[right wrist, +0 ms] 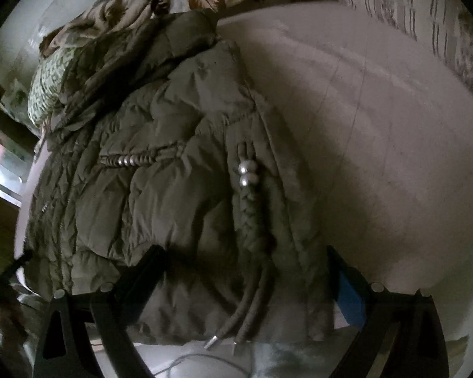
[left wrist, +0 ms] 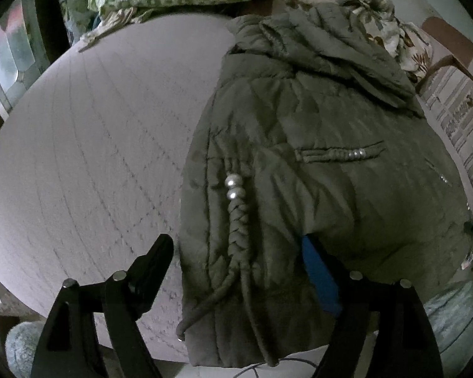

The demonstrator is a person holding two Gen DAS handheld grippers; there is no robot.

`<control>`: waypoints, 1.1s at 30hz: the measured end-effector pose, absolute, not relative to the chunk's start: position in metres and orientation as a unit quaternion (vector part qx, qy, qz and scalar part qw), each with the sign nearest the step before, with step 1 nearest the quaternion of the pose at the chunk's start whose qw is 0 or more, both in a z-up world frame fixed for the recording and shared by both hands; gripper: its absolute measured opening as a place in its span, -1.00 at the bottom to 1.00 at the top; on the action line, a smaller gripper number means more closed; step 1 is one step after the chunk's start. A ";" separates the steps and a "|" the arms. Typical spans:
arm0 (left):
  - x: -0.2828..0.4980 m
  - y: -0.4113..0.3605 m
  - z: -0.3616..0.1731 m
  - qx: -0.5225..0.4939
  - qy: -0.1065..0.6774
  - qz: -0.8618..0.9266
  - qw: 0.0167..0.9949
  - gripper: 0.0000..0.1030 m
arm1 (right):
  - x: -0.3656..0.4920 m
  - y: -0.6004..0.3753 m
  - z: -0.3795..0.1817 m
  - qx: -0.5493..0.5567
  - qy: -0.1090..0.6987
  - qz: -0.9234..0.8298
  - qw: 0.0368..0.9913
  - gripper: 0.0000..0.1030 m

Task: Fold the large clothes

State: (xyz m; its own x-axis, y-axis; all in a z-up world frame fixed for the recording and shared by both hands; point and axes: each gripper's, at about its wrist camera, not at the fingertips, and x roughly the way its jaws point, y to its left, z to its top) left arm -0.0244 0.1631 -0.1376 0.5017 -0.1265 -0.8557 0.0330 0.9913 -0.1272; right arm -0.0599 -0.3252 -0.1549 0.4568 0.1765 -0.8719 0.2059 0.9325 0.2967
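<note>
olive padded jacket at 3 o'clock on the bed — both the left gripper and the right gripper gape wide, holding nothing; slippery bulk could spring open.

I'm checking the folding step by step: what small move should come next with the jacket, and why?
Probably lower both and pinch the near hem. The jacket lies flat on the bed, and both the left hand-held gripper and right hand-held gripper hang open over that hem.
</note>
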 end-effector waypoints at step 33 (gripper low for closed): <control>-0.048 0.137 -0.118 -0.019 0.488 -0.077 0.869 -0.64 | -0.068 -0.310 -0.137 0.197 0.520 0.024 0.831 -0.45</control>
State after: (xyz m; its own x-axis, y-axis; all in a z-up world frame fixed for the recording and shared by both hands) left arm -0.0482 0.1374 -0.1183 0.5126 -0.1533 -0.8448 0.1154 0.9873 -0.1092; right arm -0.0681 -0.3103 -0.1374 0.4584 0.2450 -0.8543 0.1639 0.9215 0.3522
